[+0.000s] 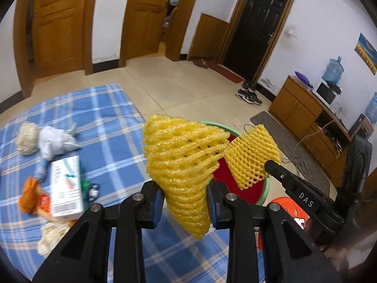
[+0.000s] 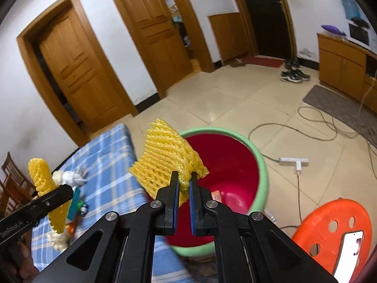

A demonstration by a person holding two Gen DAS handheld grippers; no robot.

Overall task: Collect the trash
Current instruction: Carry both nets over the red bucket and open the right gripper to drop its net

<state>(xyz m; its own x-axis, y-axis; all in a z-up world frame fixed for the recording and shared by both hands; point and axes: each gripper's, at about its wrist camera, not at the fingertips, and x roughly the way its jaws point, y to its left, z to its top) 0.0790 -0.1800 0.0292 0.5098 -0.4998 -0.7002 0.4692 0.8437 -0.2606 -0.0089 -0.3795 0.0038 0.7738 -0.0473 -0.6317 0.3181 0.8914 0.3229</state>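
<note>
Behind your grippers, a white carton (image 1: 66, 186), crumpled tissues (image 1: 55, 142) and orange scraps (image 1: 29, 197) litter the blue plaid cloth (image 1: 106, 122), with an orange perforated stool (image 2: 334, 231) beside the bin. Your left gripper (image 1: 186, 198) clamps one springy yellow foam fruit net (image 1: 183, 155). Your right gripper (image 2: 183, 185) pinches a second foam net (image 2: 165, 159) above the green-rimmed red bin (image 2: 259, 165).

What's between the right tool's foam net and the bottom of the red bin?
Only open air; in the right wrist view the foam net hangs over the red bin.
</note>
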